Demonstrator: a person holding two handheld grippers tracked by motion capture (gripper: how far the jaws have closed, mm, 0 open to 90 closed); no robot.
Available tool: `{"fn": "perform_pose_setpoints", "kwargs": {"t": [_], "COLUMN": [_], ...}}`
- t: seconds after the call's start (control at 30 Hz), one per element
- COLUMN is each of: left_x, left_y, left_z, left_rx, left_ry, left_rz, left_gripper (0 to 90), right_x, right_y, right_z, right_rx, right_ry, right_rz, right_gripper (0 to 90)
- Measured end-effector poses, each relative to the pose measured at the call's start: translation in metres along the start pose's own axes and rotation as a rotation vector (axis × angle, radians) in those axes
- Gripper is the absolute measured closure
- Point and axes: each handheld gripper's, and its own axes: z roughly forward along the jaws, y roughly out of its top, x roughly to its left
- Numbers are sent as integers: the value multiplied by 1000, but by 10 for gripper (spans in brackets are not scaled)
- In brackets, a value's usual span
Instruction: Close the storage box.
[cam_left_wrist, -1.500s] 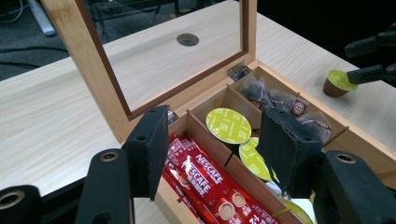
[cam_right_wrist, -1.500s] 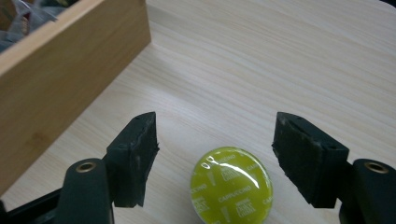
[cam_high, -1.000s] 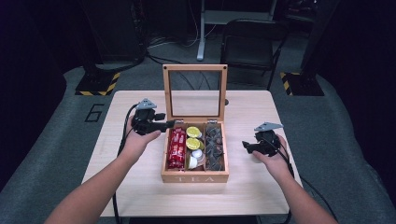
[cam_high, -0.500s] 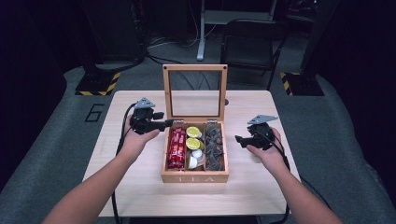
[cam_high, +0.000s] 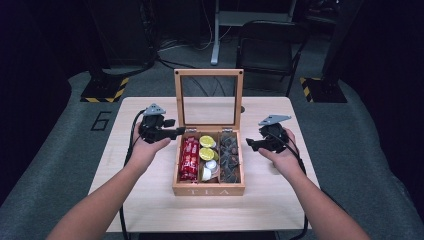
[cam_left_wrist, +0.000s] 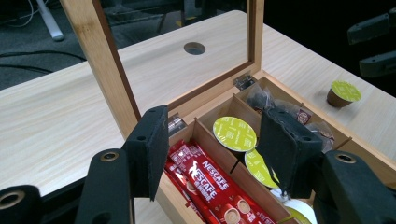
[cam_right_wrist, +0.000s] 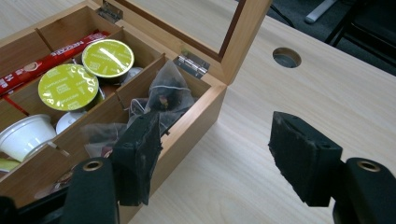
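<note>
A wooden tea box (cam_high: 208, 190) stands mid-table with its glass lid (cam_high: 208, 74) upright. Inside lie red Nescafe sticks (cam_high: 189, 159) on the left, green-topped capsules (cam_high: 206, 148) in the middle and tea bags (cam_high: 229, 152) on the right. My left gripper (cam_high: 176, 132) hovers at the box's left rear corner, open; its pads (cam_left_wrist: 149, 149) have nothing between them, and the sticks (cam_left_wrist: 210, 179) lie beyond. My right gripper (cam_high: 251, 145) hangs just right of the box, open and empty, above bare table by the tea bags (cam_right_wrist: 163, 95).
A loose green-topped capsule (cam_left_wrist: 343, 93) sits on the table right of the box, below the other gripper (cam_left_wrist: 376, 44). A round hole (cam_right_wrist: 286, 57) is cut in the tabletop behind the lid. A chair (cam_high: 267, 42) and stand bases are on the floor beyond the table.
My right gripper has risen and moved left, closer to the box's right side. The left gripper has stayed where it was.
</note>
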Motion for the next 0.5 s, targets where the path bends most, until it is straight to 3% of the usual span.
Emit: {"fn": "perform_pose_setpoints", "kwargs": {"t": [0.3,0.5], "left_x": [0,1], "left_y": [0,1], "left_z": [0,-2], "left_rx": [0,-5], "left_ry": [8,11], "left_rz": [6,2], "left_gripper": [431,431], "right_x": [-1,0], "right_y": [16,27], "right_z": [6,6], "right_rx": [10,-8], "right_ry": [11,12], "right_rz": [-13,3], "right_gripper": [330,327]}}
